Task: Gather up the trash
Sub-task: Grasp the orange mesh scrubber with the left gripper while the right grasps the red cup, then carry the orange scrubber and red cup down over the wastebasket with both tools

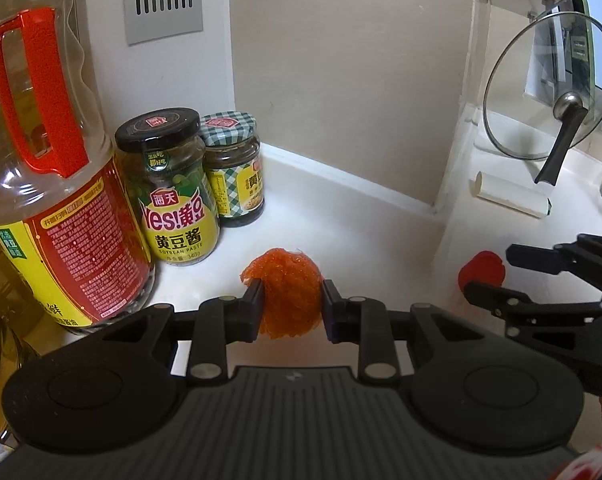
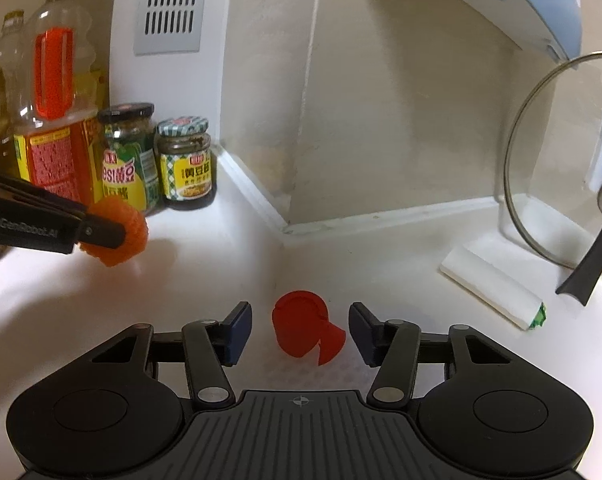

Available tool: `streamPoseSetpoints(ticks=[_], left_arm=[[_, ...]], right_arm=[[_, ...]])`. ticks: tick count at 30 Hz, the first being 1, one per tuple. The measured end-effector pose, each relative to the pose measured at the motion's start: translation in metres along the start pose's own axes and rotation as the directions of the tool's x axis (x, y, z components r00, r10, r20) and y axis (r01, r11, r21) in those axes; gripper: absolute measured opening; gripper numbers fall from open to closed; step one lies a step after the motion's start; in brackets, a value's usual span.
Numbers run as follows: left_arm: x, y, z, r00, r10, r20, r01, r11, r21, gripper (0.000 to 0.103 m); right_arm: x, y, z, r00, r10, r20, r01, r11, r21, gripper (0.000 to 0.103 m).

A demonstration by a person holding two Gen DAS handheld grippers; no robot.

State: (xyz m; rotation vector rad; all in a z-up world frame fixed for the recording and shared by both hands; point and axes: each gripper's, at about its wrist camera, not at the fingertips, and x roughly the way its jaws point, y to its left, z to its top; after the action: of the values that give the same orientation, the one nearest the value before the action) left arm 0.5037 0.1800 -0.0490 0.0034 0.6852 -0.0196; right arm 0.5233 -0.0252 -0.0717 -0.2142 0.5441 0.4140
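A crumpled orange mesh ball is pinched between the pads of my left gripper, which is shut on it just above the white counter. In the right wrist view the same ball shows at the left, held off the counter by the left gripper. A red plastic bottle cap with a hinged flap lies on the counter between the fingers of my right gripper. There is a gap on each side of the cap, so the pads do not touch it. The left wrist view shows the cap by the right gripper.
A large oil bottle with a red handle and two sauce jars stand at the back left corner. A glass pot lid leans at the right, with a white roll lying in front of it.
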Motion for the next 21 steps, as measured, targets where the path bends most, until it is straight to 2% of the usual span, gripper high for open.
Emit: streamPoseSetpoints(ticks=[4,6,21], left_arm=[[-0.002,-0.002,-0.001,1.000,0.002,-0.002,-0.002,1.000,0.004,0.027],[-0.002,-0.003,-0.001,1.000,0.001,-0.005,-0.001,1.000,0.005,0.027],[-0.039,-0.021,-0.005,1.000,0.007,0.023,-0.007,1.000,0.013,0.027]], right_arm=[[0.006,0.000,-0.002,1.000,-0.006,-0.013,0.006,1.000,-0.014,0.043],[0.007,-0.002,-0.003,1.000,-0.008,-0.014,0.008,1.000,-0.017,0.035],[-0.040,-0.006,0.004,0.998,0.014,0.068,-0.014,1.000,-0.003,0.033]])
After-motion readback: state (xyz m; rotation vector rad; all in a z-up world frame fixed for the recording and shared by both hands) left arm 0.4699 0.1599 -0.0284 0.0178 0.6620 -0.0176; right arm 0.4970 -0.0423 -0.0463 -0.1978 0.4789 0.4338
